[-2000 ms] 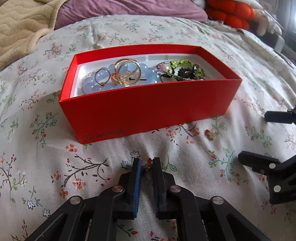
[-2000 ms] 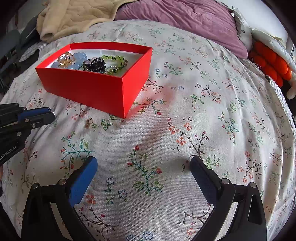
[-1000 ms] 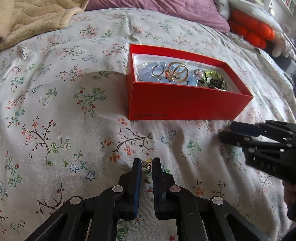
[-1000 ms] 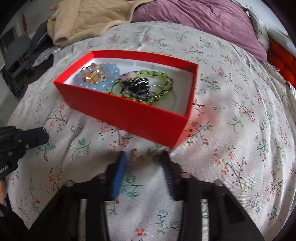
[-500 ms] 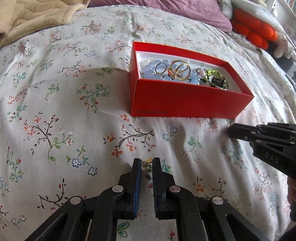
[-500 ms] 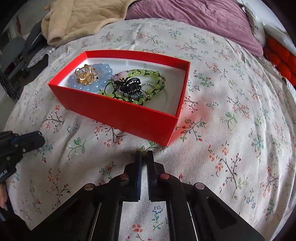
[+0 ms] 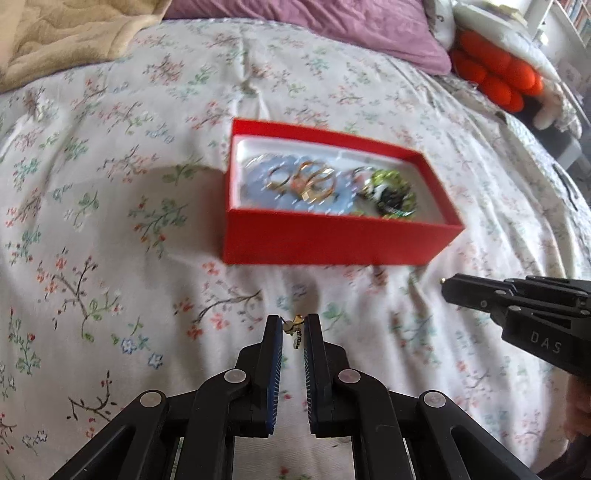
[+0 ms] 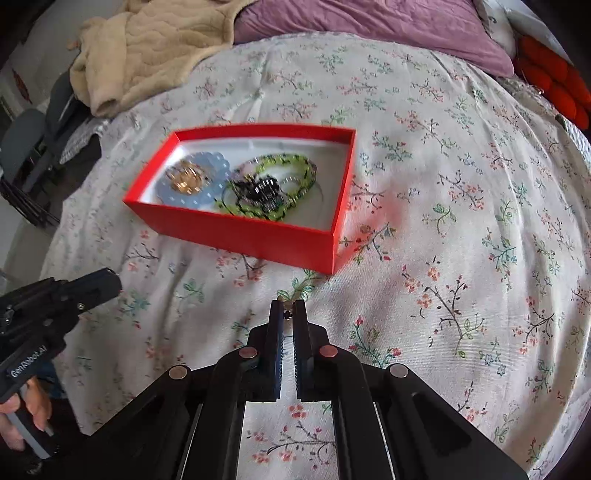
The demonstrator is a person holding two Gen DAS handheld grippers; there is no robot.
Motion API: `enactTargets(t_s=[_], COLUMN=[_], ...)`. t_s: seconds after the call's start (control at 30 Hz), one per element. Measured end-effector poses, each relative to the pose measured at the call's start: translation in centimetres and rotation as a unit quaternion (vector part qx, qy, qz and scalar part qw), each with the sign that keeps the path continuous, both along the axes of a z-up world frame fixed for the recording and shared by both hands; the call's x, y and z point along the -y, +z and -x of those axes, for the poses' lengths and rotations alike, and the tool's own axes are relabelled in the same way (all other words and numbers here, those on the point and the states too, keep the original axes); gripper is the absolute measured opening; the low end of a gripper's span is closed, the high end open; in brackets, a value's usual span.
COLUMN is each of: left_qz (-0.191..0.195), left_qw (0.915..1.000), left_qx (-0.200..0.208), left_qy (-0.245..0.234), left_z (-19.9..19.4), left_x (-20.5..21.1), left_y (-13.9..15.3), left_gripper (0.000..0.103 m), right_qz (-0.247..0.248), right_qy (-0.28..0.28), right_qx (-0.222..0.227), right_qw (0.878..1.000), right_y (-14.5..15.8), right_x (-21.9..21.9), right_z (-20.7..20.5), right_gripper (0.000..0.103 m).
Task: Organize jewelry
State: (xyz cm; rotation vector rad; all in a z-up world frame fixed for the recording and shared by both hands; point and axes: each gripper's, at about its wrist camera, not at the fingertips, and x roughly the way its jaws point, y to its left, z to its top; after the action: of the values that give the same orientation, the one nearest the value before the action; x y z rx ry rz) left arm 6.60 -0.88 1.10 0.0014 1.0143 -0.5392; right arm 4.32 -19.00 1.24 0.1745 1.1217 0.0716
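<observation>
writing, right unit: "DAS" in pale letters on the body of the right hand-held gripper, read from the left wrist view.
writing, left unit: "GenRobot.AI" on the body of the left hand-held gripper, read from the right wrist view.
writing, box: front wall of the red box is too blurred to read anything.
left hand-held gripper: clenched on a small gold earring; the piece sits between the fingertips and part hangs down in the narrow gap.
right hand-held gripper: pinched nearly closed on a second small earring, gold with a dark bit, right at the fingertips.
both grippers vs box: each holds its piece on the near side of the box, apart from it, over the floral bedspread. Right one is near the box's right front corner.
box contents: pale blue bead bracelet at the left end with gold rings on top; green bead bracelet to its right around a black hair claw.
background: beige blanket, purple pillow, orange plush item at the head of the bed.
</observation>
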Motion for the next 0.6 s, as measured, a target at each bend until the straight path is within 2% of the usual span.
enactTargets(t_s=[0.37, 0.6], left_qz=[0.032, 0.042], left_qw=[0.9994, 0.999], left_qx=[0.009, 0.01], left_qy=[-0.007, -0.009], left_z=[-1.4, -3.2], left_x=[2.0, 4.4], left_y=[3.5, 4.0], left_gripper=[0.007, 0.007], right_qz=[-0.029, -0.038], right_qy=[-0.001, -0.018], right_qx=[0.032, 0.052], right_qw=[0.999, 0.998], right_y=[4.3, 6.4], right_x=[0.8, 1.9], right_z=[-0.1, -1.6], right_gripper=[0.005, 0.005])
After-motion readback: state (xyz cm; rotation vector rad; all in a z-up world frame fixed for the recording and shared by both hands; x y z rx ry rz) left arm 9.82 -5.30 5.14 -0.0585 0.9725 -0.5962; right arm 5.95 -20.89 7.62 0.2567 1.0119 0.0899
